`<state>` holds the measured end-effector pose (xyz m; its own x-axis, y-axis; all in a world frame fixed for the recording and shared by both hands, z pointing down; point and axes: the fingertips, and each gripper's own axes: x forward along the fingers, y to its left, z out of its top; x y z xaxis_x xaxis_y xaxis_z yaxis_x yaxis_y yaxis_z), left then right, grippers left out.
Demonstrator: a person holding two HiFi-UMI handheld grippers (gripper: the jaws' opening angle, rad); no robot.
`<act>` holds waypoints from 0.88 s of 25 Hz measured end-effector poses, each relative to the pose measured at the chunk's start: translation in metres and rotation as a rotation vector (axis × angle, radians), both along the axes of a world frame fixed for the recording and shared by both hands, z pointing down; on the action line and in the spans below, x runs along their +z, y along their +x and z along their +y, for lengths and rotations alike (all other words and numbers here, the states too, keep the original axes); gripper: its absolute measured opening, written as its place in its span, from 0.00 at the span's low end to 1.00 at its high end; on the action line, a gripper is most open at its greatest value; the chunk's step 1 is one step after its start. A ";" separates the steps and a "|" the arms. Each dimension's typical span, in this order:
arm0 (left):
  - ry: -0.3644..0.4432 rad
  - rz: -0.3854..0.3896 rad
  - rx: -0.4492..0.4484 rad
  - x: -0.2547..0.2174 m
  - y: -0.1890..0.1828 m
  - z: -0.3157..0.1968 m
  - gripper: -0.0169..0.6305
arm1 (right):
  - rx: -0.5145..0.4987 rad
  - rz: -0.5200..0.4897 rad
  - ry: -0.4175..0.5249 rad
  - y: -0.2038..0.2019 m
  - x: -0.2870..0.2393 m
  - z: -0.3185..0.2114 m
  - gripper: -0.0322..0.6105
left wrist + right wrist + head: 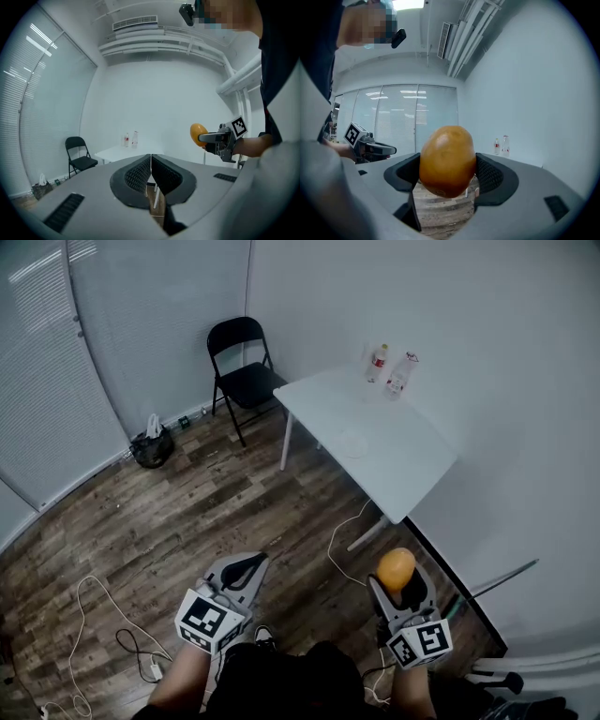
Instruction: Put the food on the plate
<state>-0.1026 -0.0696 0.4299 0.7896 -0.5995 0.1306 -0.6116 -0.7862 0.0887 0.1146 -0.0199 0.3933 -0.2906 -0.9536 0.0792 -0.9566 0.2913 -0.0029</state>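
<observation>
My right gripper [398, 579] is shut on an orange, rounded piece of food [397, 567], held well short of the white table [319, 395]. That food [447, 160] fills the space between the jaws in the right gripper view, and it shows as a small orange food shape [198, 134] at the right of the left gripper view. My left gripper [246, 569] is shut with nothing in it, its pads [140, 174] pressed together. A faint white plate [354, 441] lies on the table's middle, far ahead of both grippers.
Two bottles [378, 363] stand at the table's far corner against the wall. A black folding chair [243, 368] is left of the table, a dark bag [150, 446] by the blinds. White cables [103, 601] trail over the wooden floor. A white pipe [516, 674] runs at lower right.
</observation>
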 end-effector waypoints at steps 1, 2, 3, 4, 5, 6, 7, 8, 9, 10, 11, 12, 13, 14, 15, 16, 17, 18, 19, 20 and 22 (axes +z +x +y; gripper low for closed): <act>-0.002 0.003 0.003 0.002 -0.001 -0.004 0.06 | 0.000 0.005 -0.005 -0.001 0.001 -0.005 0.62; -0.006 0.007 0.004 0.003 -0.001 -0.008 0.06 | 0.000 0.008 -0.009 -0.002 0.002 -0.010 0.62; -0.011 0.009 0.003 0.003 -0.002 -0.013 0.06 | 0.000 0.009 -0.010 -0.002 0.001 -0.016 0.62; -0.018 0.012 0.002 0.003 -0.002 -0.018 0.06 | -0.001 0.010 -0.010 -0.002 0.000 -0.023 0.62; -0.022 0.016 0.001 0.002 -0.002 -0.022 0.06 | -0.002 0.011 -0.008 -0.002 -0.001 -0.030 0.62; -0.024 0.019 0.000 0.002 -0.002 -0.027 0.06 | -0.005 0.013 -0.006 -0.001 -0.001 -0.037 0.62; -0.024 0.018 -0.002 0.003 -0.002 -0.032 0.06 | -0.009 0.014 -0.005 -0.001 -0.001 -0.045 0.62; -0.021 0.016 -0.006 0.004 -0.002 -0.038 0.06 | -0.014 0.012 -0.005 -0.001 0.000 -0.053 0.62; -0.016 0.014 -0.013 0.005 -0.002 -0.045 0.06 | -0.020 0.009 -0.006 -0.001 0.001 -0.062 0.62; -0.013 0.010 -0.022 0.007 -0.003 -0.052 0.06 | -0.028 0.006 -0.008 -0.001 0.003 -0.072 0.62; -0.015 0.008 -0.032 0.009 -0.003 -0.061 0.06 | -0.038 0.003 -0.010 -0.001 0.005 -0.082 0.62; -0.020 0.006 -0.043 0.010 -0.002 -0.069 0.06 | -0.050 -0.001 -0.010 0.000 0.007 -0.093 0.62; -0.024 0.005 -0.052 0.010 -0.001 -0.077 0.06 | -0.061 -0.006 -0.010 0.001 0.009 -0.104 0.62; -0.024 0.003 -0.062 0.009 0.001 -0.086 0.06 | -0.071 -0.011 -0.011 0.002 0.010 -0.114 0.62; -0.017 0.003 -0.070 0.007 0.003 -0.096 0.06 | -0.078 -0.017 -0.011 0.004 0.011 -0.126 0.62; -0.008 0.004 -0.077 0.004 0.005 -0.106 0.06 | -0.083 -0.023 -0.008 0.007 0.009 -0.137 0.62; -0.001 0.004 -0.082 0.002 0.010 -0.118 0.06 | -0.087 -0.028 -0.003 0.012 0.007 -0.149 0.62; 0.003 0.002 -0.087 0.000 0.016 -0.129 0.06 | -0.090 -0.033 0.002 0.018 0.005 -0.162 0.62; 0.004 -0.002 -0.091 -0.003 0.024 -0.141 0.06 | -0.093 -0.037 0.005 0.026 0.004 -0.175 0.62; 0.003 -0.004 -0.096 -0.005 0.033 -0.153 0.06 | -0.094 -0.039 0.004 0.035 0.005 -0.187 0.62; -0.002 -0.008 -0.101 -0.011 0.053 -0.176 0.06 | -0.094 -0.044 -0.007 0.058 0.008 -0.210 0.62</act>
<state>-0.0492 -0.2458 0.4193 0.7241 -0.6758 0.1380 -0.6884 -0.7203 0.0850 0.1724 -0.2298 0.4016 -0.3821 -0.9214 0.0708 -0.9240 0.3796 -0.0468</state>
